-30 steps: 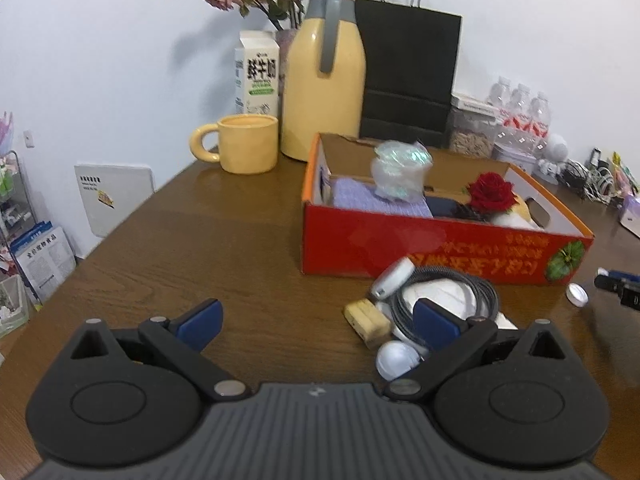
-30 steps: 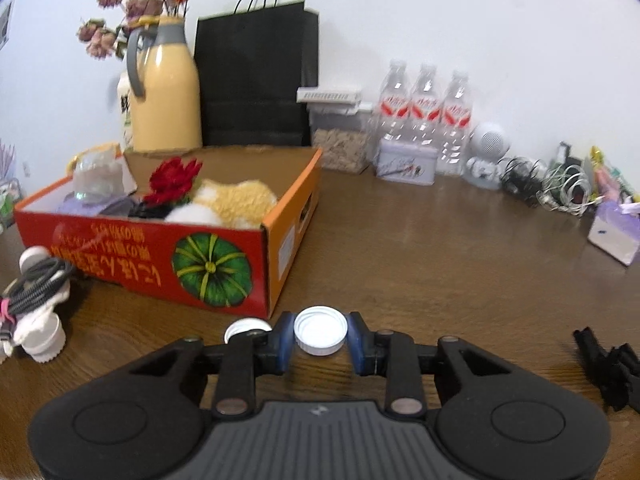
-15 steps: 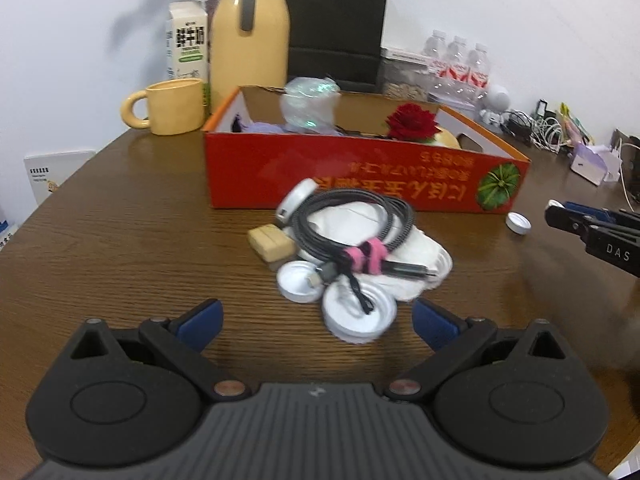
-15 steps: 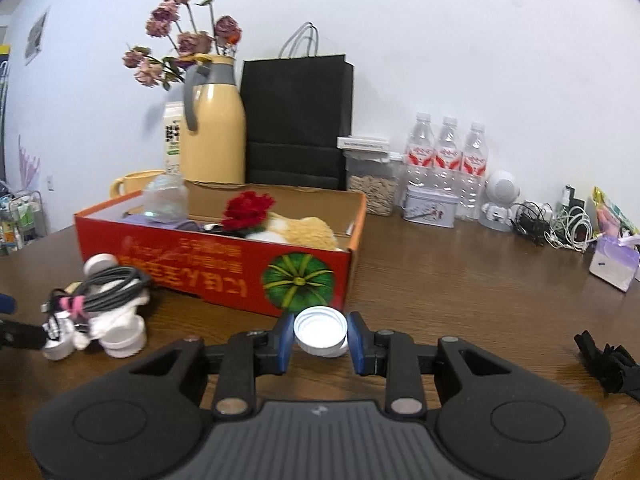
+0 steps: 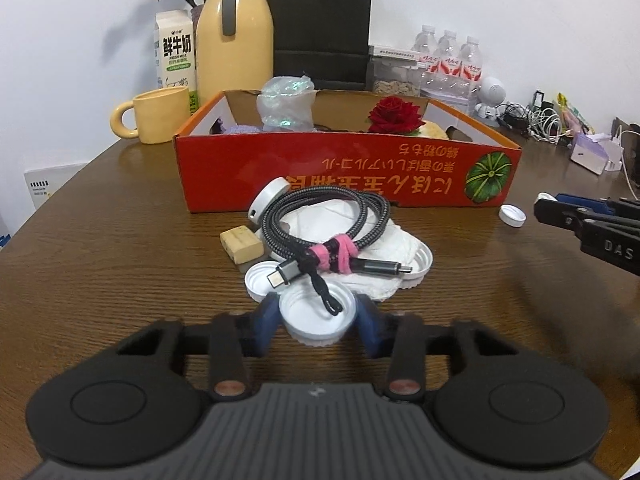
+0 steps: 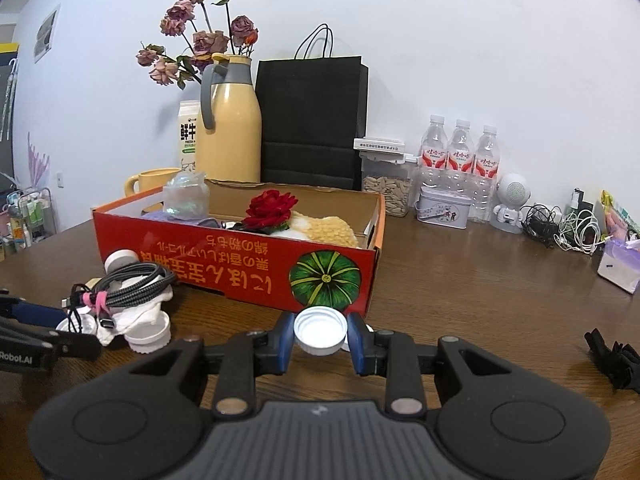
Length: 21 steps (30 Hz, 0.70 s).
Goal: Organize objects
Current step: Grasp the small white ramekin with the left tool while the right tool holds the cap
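Wooden table (image 5: 120, 240) — white wall (image 6: 440, 40)

Dark wood worktop (image 5: 120, 240) is pretty cluttered: red cardboard box (image 5: 320, 172), yellow mug (image 5: 160, 120), yellow jug (image 5: 234, 40), milk carton (image 5: 176, 52), black paper bag (image 5: 320, 20), 3 water bottles (image 5: 448, 60), and white bottle caps (image 5: 512, 215) by a crumpled cloth (image 5: 360, 236).

We see right hand-held gripper (image 6: 320, 338) clamped on white cap (image 6: 320, 330) | red box (image 6: 240, 264) behind it | coiled cable (image 6: 128, 284) at left on bench (image 6: 480, 300)
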Available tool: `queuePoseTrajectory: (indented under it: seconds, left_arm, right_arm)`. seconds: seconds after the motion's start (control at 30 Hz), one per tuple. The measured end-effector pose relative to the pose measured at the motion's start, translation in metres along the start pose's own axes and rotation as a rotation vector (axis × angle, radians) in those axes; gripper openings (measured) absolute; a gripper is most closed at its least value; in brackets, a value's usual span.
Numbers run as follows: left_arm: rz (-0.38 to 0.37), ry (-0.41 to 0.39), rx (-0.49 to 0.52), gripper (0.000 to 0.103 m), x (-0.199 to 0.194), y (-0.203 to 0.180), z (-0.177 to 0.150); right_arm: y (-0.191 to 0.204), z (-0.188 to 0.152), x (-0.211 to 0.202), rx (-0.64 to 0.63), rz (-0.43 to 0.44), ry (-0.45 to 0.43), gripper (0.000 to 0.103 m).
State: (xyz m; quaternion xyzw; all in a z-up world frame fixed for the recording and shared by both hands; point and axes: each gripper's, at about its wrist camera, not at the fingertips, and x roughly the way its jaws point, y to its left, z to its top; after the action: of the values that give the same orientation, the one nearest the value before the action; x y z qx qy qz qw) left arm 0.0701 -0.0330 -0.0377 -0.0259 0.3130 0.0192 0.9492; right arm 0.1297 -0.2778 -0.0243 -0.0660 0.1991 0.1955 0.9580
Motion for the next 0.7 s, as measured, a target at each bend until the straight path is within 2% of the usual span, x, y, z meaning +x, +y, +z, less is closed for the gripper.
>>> queuePoseTrajectory:
  seconds: [0.4,0.7]
  left_arm:
    - [-0.023,-0.016,-0.009,0.041,-0.023,0.016,-0.015]
    - [-0.02,-0.093,-0.03,0.041,-0.049,0.034,-0.008]
  right_arm:
    - [0.003,-0.001,-0.003,0.001,-0.031,0.0,0.027]
    - [0.014,-0.002,-0.007,-0.013,-0.038,0.0,0.027]
